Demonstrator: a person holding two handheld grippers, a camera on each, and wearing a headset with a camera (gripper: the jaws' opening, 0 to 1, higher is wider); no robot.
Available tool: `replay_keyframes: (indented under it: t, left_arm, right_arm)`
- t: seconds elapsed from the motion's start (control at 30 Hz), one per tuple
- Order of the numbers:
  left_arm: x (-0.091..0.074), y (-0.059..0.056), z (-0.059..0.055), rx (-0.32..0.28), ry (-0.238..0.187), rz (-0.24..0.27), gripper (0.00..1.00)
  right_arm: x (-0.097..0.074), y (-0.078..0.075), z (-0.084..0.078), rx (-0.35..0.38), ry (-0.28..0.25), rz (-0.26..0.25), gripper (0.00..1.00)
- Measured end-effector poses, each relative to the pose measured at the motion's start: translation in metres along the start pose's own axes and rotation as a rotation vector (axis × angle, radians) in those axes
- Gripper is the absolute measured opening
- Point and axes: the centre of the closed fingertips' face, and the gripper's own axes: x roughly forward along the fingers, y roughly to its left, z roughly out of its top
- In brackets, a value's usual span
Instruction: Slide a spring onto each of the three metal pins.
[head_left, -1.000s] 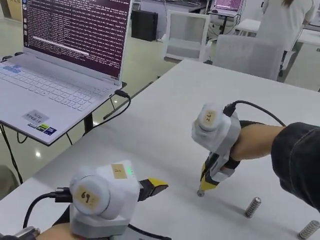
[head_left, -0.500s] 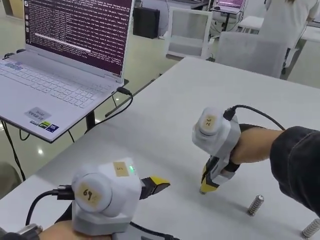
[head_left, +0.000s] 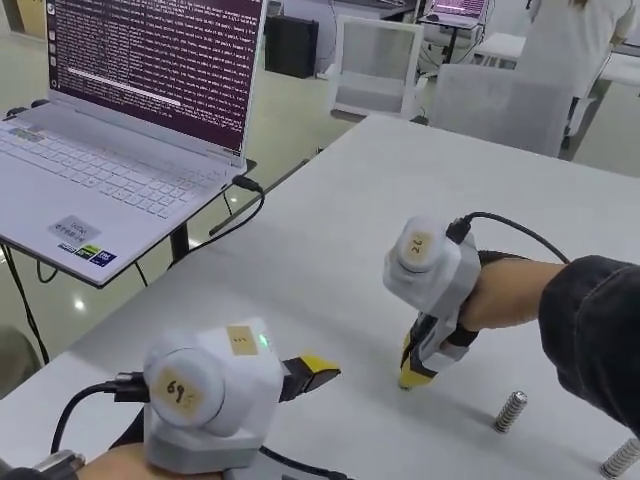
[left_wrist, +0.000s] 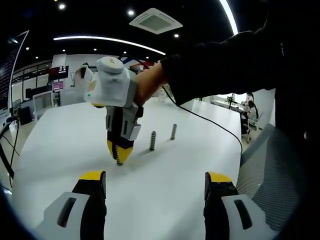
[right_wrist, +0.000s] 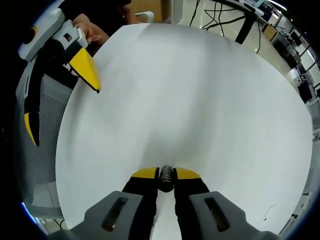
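My right claw (right_wrist: 166, 175) pinches one spring (right_wrist: 166, 178), jaws almost closed, tip down on the white table (head_left: 400, 190); bare tabletop lies open toward 12 o'clock. A second spring (head_left: 510, 411) and third spring (head_left: 620, 458) stand at its 4 o'clock. My left claw (left_wrist: 155, 176) gapes wide and empty, with the table edge at 9 o'clock.

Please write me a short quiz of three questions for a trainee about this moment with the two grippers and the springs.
1. True or false: the left gripper has its jaws shut.
2. What does the right gripper hold between its jaws? A. a spring; B. a cable; C. nothing.
3. Fill in the number: ___ loose springs stand upright on the table.

Key: 1. False, the jaws stand wide apart. 2. A. 3. Two.
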Motion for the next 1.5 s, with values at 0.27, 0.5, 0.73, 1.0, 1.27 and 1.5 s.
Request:
replay_keyframes:
  t: [0.27, 0.5, 0.73, 1.0, 1.27, 1.5]
  left_arm:
    - [-0.001, 0.000, 0.000, 0.002, 0.003, 0.000, 0.78]
    - [-0.001, 0.000, 0.001, 0.003, 0.004, 0.000, 0.78]
    - [0.000, 0.000, 0.002, 0.007, 0.001, 0.001, 0.78]
    - [0.000, 0.001, 0.004, 0.011, 0.002, 0.004, 0.78]
    - [0.002, 0.000, 0.006, 0.015, 0.002, 0.004, 0.78]
    - [0.001, 0.000, 0.010, 0.020, -0.001, 0.008, 0.78]
  right_arm:
    - [-0.003, 0.000, 0.002, 0.008, -0.021, -0.002, 0.16]
    - [-0.008, -0.001, 0.002, 0.023, -0.040, -0.009, 0.23]
    - [-0.013, -0.002, 0.001, 0.043, -0.059, -0.021, 0.28]
    - [-0.021, -0.002, -0.001, 0.069, -0.101, -0.035, 0.34]
    - [-0.034, -0.003, -0.001, 0.101, -0.171, -0.080, 0.44]
    - [-0.052, -0.003, 0.005, 0.138, -0.266, -0.116, 0.50]
